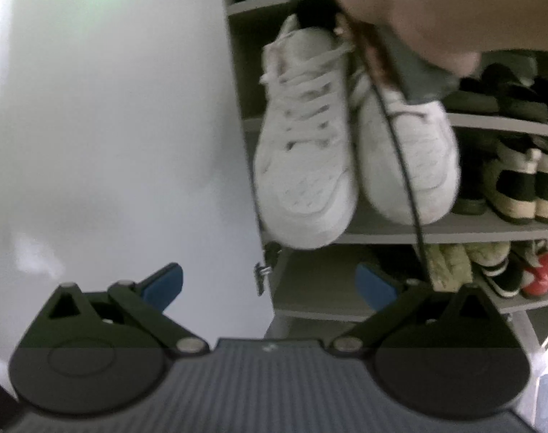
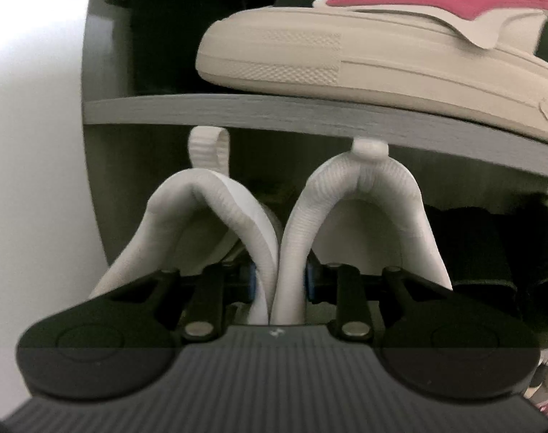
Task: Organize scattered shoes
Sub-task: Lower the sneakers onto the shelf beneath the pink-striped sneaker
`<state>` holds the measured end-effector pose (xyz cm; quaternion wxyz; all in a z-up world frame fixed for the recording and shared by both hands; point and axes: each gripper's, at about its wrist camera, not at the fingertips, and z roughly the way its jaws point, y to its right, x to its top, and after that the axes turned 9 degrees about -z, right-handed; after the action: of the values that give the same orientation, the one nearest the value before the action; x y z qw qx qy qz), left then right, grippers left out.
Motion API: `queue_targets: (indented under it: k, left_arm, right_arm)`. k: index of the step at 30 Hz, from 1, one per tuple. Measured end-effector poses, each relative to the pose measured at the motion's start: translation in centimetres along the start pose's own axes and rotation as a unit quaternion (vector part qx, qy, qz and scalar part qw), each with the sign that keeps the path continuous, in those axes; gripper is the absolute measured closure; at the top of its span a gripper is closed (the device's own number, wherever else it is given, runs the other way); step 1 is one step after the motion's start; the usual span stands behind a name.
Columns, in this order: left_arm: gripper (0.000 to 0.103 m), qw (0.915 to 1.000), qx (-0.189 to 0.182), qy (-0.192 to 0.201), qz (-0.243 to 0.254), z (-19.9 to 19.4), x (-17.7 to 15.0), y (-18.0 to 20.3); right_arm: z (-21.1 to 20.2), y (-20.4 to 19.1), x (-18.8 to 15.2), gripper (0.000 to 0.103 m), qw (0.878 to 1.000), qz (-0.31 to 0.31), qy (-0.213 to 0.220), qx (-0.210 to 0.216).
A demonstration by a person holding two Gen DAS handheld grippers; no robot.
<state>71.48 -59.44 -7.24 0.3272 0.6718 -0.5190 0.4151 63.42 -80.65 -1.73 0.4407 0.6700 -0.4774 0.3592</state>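
A: Open room at the left of the left wrist view, along the bare white wall point(image 1: 93, 126). Free slot in the lower middle too, on the bottom shelf point(image 1: 320, 288).

B: Blocked on the right there: green slippers point(image 1: 450, 263), red shoes point(image 1: 540, 270), black-and-cream boots point(image 1: 519, 187).

A: Tight in the right wrist view. Shelf board point(image 2: 274, 112) just above the white sneakers point(image 2: 274, 223), pink-striped sneaker point(image 2: 382, 36) on top, dark shoes point(image 2: 490, 249) crowding the lower right.
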Motion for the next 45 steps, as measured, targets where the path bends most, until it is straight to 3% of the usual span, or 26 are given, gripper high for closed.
queue_targets:
  k: [4,7,9,10,12,13,19,21,23,26,29,30,36,40,45]
  left_arm:
    - [0.0,0.9998,-0.015,0.003,0.015,1.3,0.2,0.1]
    - [0.0,0.9977,-0.048,-0.001,0.048,2.6,0.6,0.7]
    - [0.0,0.9959,-0.061,-0.017,0.064,2.7,1.4,0.4]
    - [0.0,0.9958,-0.068,-0.025,0.056,2.5,1.8,0.0]
    - [0.0,0.9893,-0.142,-0.035,-0.001,0.3,3.2,-2.8]
    - [0.0,0.9879,-0.152,-0.028,-0.013,-0.5,3.2,-3.7]
    - [0.0,0.981,-0.15,0.008,-0.122,-3.8,3.4,-8.0]
    - [0.0,0.9793,-0.13,0.027,-0.153,-4.0,3.2,-8.8]
    - [0.0,0.9828,-0.128,0.006,-0.133,-3.1,3.0,-8.1]
    - [0.0,0.9896,-0.097,-0.047,-0.096,-1.4,2.8,-6.4]
    - [0.0,0.9884,-0.083,-0.117,-0.049,0.8,2.6,-4.5]
    - [0.0,0.9887,-0.081,-0.124,-0.025,1.4,2.2,-3.8]
    - [0.0,0.9845,-0.127,-0.12,-0.01,4.2,1.6,-1.3]
    - [0.0,0.9805,-0.156,-0.119,-0.008,5.7,2.3,0.6]
    - [0.0,0.9697,-0.202,-0.132,-0.034,8.3,3.0,2.5]
  right_arm:
    - [1.1,-0.2,0.4,0.071,1.0,-0.014,-0.007,-0.004]
    - [1.9,-0.5,0.9,0.069,0.999,-0.041,-0.018,-0.003]
    - [2.3,-0.6,1.1,0.068,0.998,-0.053,-0.024,0.001]
    - [2.4,-0.5,1.2,0.068,0.998,-0.053,-0.026,0.003]
    - [2.8,-0.3,1.4,0.067,0.998,-0.052,-0.03,0.009]
    - [3.0,-0.2,1.5,0.067,0.998,-0.051,-0.033,0.013]
    - [4.2,0.3,2.2,0.066,0.997,-0.052,-0.05,0.033]
    - [4.6,0.4,2.4,0.066,0.996,-0.052,-0.055,0.039]
    - [4.7,0.5,2.6,0.065,0.996,-0.053,-0.058,0.042]
    - [4.9,0.5,2.6,0.065,0.996,-0.059,-0.057,0.046]
    - [5.2,0.4,2.9,0.065,0.994,-0.071,-0.06,0.052]
    - [5.3,0.5,2.9,0.065,0.994,-0.071,-0.061,0.052]
    - [6.2,0.6,3.4,0.065,0.994,-0.067,-0.066,0.053]
    - [6.5,0.7,3.8,0.064,0.994,-0.068,-0.069,0.053]
    - [7.3,0.9,4.4,0.064,0.993,-0.066,-0.076,0.056]
